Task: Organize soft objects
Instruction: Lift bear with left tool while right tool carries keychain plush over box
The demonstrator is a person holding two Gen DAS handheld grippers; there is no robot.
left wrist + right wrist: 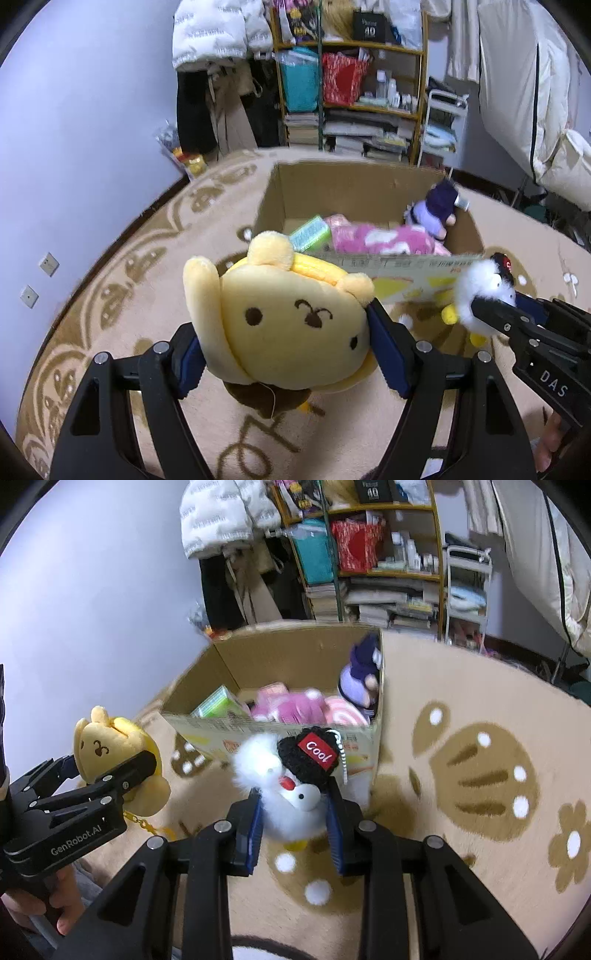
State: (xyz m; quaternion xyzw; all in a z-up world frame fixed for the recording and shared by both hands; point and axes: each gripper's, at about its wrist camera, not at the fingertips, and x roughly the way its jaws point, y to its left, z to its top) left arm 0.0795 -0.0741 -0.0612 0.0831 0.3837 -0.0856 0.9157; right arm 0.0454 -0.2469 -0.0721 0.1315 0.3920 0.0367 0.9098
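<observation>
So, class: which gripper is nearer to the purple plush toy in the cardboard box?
Right. The right gripper, holding the white plush, faces the purple plush toy's end of the box; the left gripper fronts the opposite end.

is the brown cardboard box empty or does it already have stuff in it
Not empty: the brown cardboard box already holds a pink plush and a purple doll.
</observation>
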